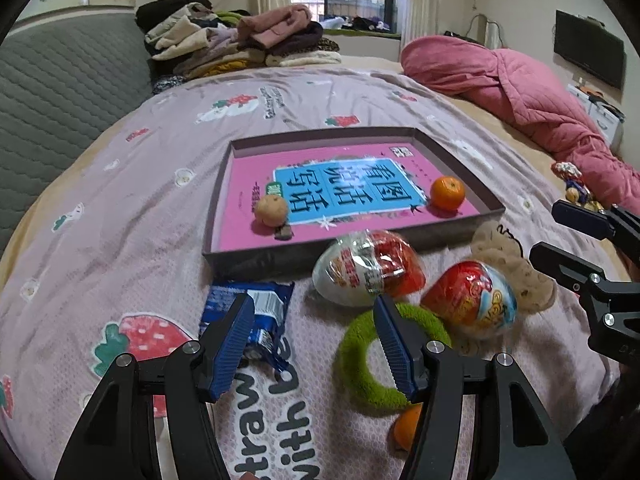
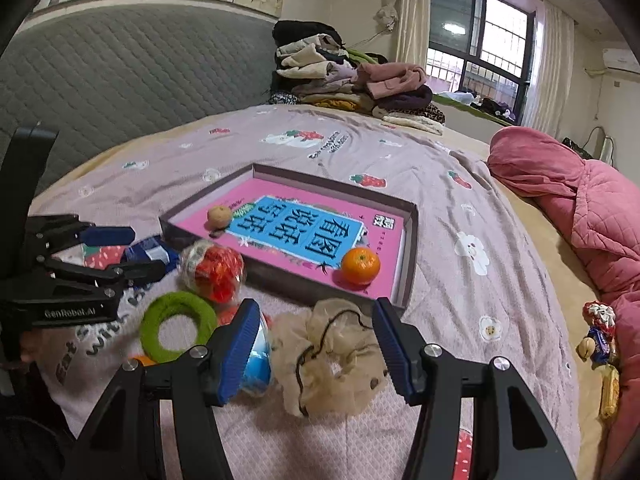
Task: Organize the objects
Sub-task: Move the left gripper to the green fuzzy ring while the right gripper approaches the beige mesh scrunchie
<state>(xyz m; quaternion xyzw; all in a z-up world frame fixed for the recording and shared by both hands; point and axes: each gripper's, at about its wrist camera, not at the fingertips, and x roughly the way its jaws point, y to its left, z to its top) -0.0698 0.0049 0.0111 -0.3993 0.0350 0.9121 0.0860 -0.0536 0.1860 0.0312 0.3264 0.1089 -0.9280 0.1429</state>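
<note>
The left gripper (image 1: 314, 340) hangs low over the bed with its blue pads spread wide and nothing between them; one pad sits over the blue snack packet (image 1: 256, 312), the other over the green fuzzy ring (image 1: 384, 360), and I cannot tell whether either pad actually touches. The right gripper (image 2: 314, 344) is just as wide open and empty, straddling the beige mesh scrunchie (image 2: 332, 356), which looks to me like the thing it is lining up on, with a blue-bottomed toy egg (image 2: 256, 364) just beside its left pad. Between the two tools the loose items lie in a cluster on the strawberry-print blanket (image 1: 120, 220): two foil-wrapped surprise eggs, one (image 1: 368, 272) close against the tray's near wall and the other (image 1: 472, 300) next to the scrunchie, plus a small orange (image 1: 406, 426) half hidden behind the left gripper's arm. Beyond them sits the shallow cardboard tray (image 1: 260, 258), with a pink book (image 1: 360, 188) lying flat in its bottom, and on that a bright mandarin (image 1: 448, 193) near the right corner and a duller, brownish fruit (image 1: 272, 210) at the left with a small dark scrap in front of it. The tray seems to be the collecting spot, so I'd guess the job is only partly done, most pieces not yet inside. Off near the pink quilt (image 2: 580, 208) a few wrapped sweets (image 2: 600, 340) lie well apart from the rest.
</note>
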